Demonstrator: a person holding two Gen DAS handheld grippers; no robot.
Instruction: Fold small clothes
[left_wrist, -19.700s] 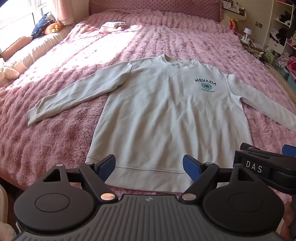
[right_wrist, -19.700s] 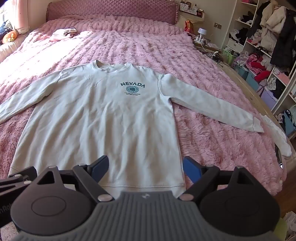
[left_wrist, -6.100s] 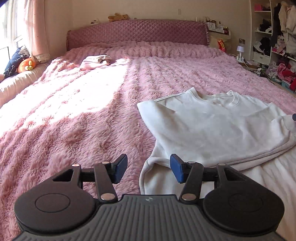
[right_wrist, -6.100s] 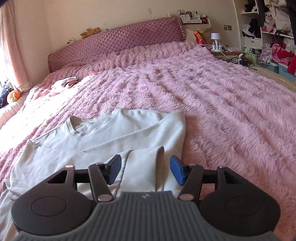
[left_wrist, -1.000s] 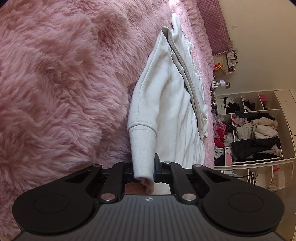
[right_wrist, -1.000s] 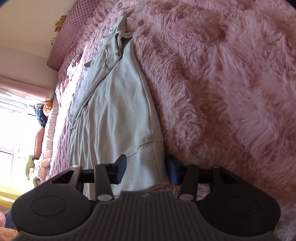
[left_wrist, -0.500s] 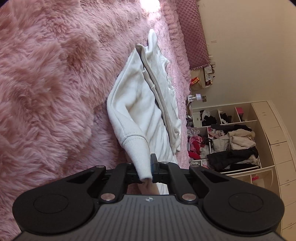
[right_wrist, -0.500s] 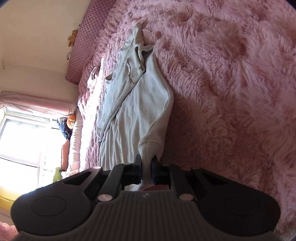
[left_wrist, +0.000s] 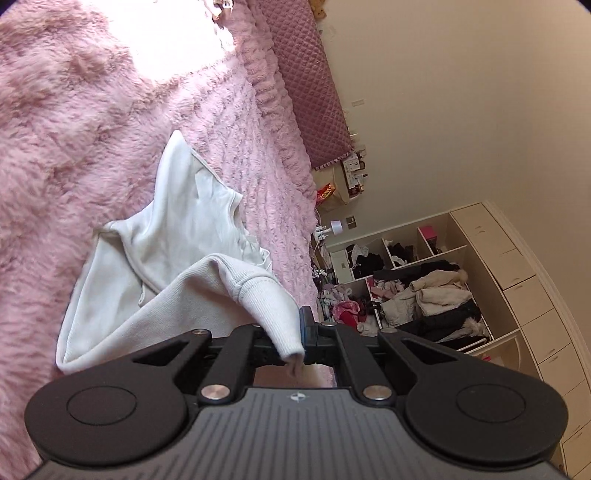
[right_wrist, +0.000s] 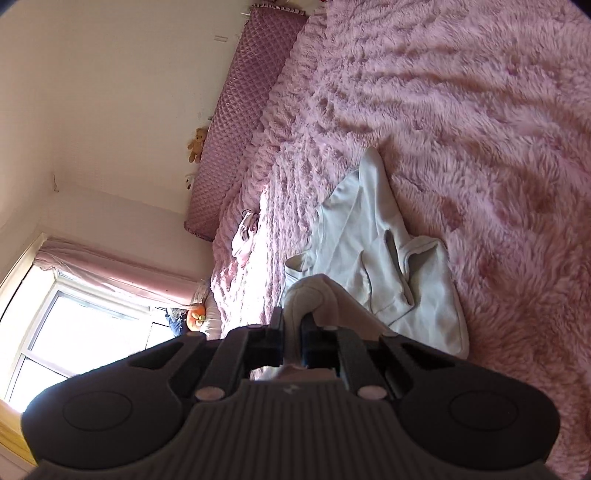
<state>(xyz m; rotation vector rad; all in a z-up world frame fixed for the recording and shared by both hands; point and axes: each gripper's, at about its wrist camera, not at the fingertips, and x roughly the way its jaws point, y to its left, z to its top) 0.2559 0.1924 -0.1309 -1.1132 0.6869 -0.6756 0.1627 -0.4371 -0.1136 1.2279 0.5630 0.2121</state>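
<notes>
Pink fluffy bedspread (left_wrist: 92, 122) below and ahead of the claw; quilted headboard (left_wrist: 310, 92) beyond; cluttered shelves (left_wrist: 417, 291) off right; teddy bear (right_wrist: 196, 144), window (right_wrist: 74, 332) left.

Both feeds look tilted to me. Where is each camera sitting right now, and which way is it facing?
Left wrist view: sits behind the left claw, rolled sideways, facing along the pink bed toward the headboard and cluttered shelves; its black fingers clamp the sweatshirt at its ribbed hem.
Right wrist view: sits behind the right claw, rolled the other way, facing the headboard and window; its fingers pinch the sweatshirt too.
Shared: the sweatshirt, the bed and the headboard. No hand shows in either.
</notes>
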